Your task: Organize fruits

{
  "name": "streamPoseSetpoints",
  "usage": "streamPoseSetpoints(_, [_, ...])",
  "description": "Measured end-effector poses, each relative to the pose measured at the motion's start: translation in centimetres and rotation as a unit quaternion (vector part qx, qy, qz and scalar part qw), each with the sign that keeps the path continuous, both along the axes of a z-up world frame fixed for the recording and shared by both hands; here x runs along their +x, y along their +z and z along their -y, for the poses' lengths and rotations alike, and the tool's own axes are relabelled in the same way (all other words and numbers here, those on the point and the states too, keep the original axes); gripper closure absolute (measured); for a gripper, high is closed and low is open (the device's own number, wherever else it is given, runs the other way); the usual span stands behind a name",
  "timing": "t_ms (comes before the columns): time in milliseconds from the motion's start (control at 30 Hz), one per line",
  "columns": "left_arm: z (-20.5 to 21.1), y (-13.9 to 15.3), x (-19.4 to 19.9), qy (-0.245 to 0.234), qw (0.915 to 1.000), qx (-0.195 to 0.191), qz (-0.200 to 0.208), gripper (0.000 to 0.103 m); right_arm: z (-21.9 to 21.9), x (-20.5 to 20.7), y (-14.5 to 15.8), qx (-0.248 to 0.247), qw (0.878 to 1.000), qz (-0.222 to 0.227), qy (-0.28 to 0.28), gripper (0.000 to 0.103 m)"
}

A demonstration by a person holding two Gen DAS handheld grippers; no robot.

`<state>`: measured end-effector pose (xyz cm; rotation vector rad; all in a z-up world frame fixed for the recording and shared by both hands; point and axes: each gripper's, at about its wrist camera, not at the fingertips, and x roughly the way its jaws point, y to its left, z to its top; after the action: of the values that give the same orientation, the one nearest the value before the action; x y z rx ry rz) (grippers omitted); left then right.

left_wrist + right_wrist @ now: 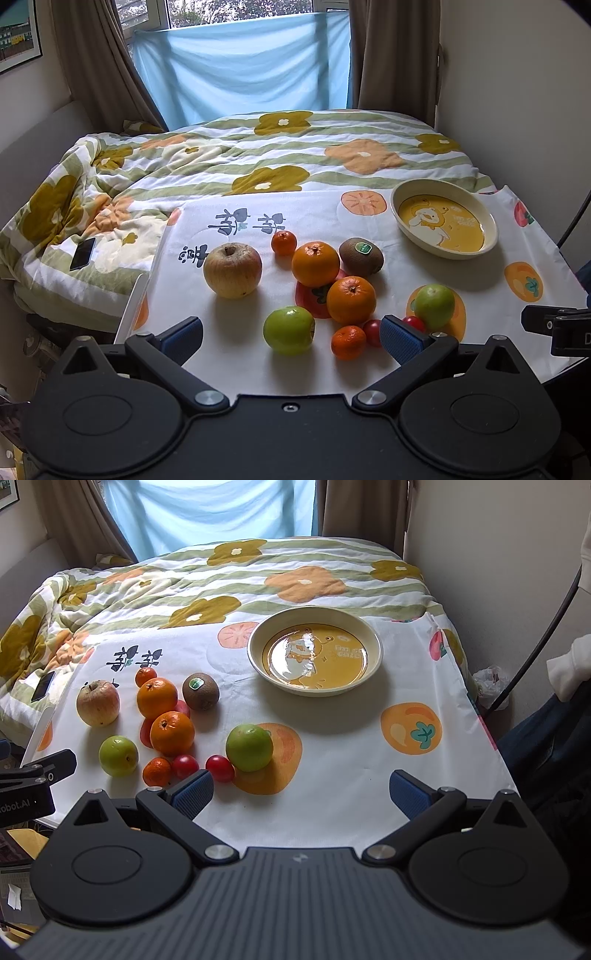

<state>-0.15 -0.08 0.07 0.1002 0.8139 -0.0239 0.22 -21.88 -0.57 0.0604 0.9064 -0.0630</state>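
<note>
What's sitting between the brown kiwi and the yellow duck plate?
Nothing. In the right wrist view, only bare white tablecloth lies between the kiwi and the duck plate.

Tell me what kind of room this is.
Most likely a bedroom: a bed with a flowered quilt, a curtained window, and a small cloth-covered table set beside the bed.

Soft daylight from the window (236, 11) behind, glare on the plate (314, 653), soft shadows, fisheye-curved edges.
</note>
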Motion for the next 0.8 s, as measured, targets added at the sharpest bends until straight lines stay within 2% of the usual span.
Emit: streamPoseSetpoints(800, [-0.28, -0.03, -0.07, 0.001, 1.0, -0.001, -0.001, 0.0, -0.27, 0.28, -0.1, 0.001, 1.0, 0.0, 0.001, 0.0])
